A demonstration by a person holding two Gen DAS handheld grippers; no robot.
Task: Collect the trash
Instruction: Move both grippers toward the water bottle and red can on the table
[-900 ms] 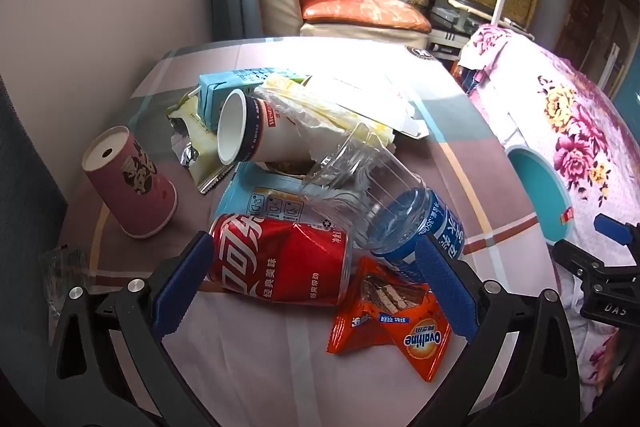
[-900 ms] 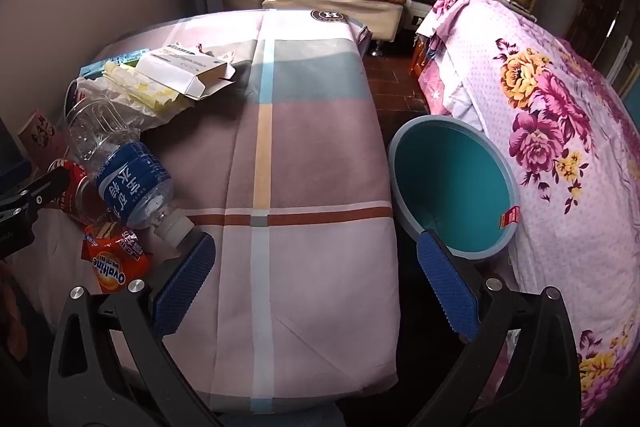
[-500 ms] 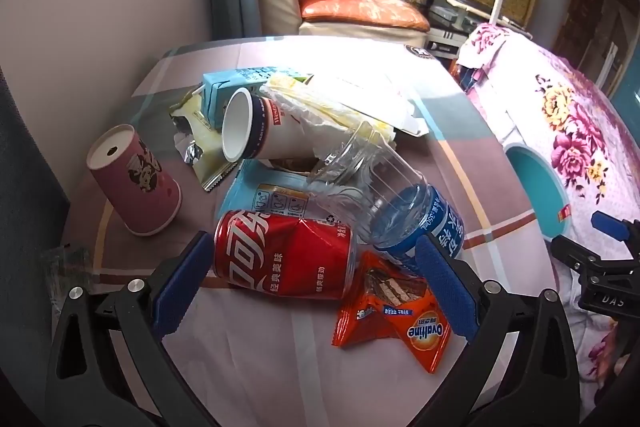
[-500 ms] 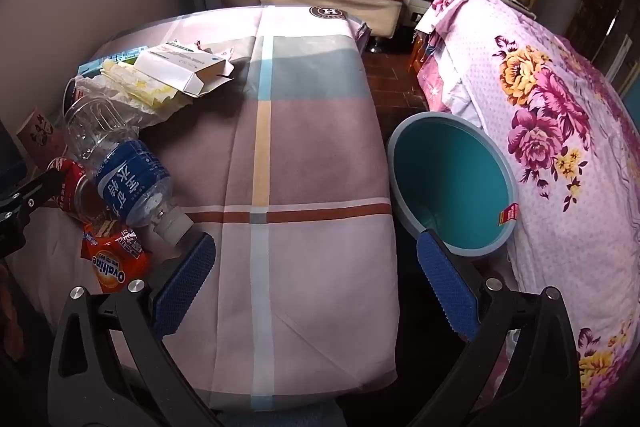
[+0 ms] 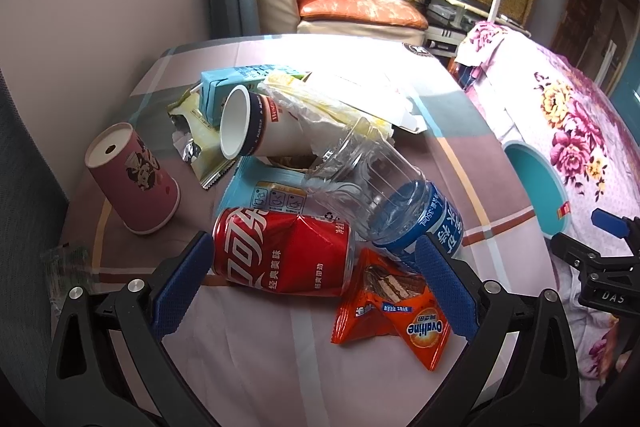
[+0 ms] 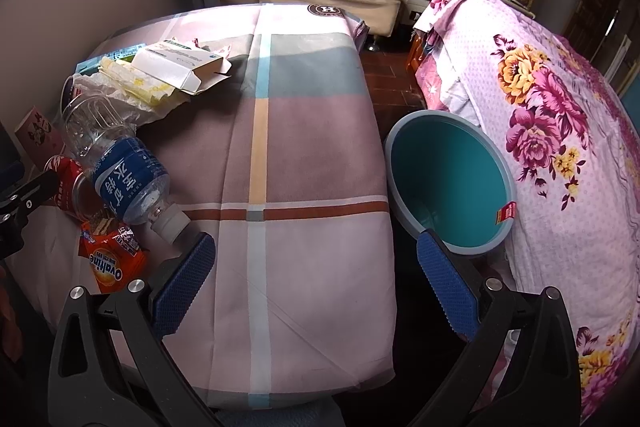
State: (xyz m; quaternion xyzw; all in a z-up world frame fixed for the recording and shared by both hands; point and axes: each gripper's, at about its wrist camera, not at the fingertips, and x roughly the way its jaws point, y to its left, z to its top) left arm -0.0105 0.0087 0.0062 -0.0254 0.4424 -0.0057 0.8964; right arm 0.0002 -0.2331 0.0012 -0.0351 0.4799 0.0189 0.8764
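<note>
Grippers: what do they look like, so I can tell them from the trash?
The left gripper and right gripper match: black triangular cut-out arms with silver bolts, carrying blue dimpled finger pads. The right one's body bears white "DAS" lettering. No cables or sleeves show.

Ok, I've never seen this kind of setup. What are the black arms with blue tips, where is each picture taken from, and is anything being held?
No robot here: a person carries a hand-held pair of tongs in each hand, each with a wide-angle camera looking forward along its two blue-padded fingers.

One picture comes from the left tongs. They are open and empty, with a dented red cola can lying between the tips. Around it on the checked tablecloth lie a clear water bottle, an orange Ovaltine wrapper, a tipped white paper cup, a pink cup standing upside down, a blue carton and crumpled wrappers.

The other picture comes from the right tongs, also open and empty, above the table's near edge. Beside the table stands a teal bin, apparently empty.
</note>
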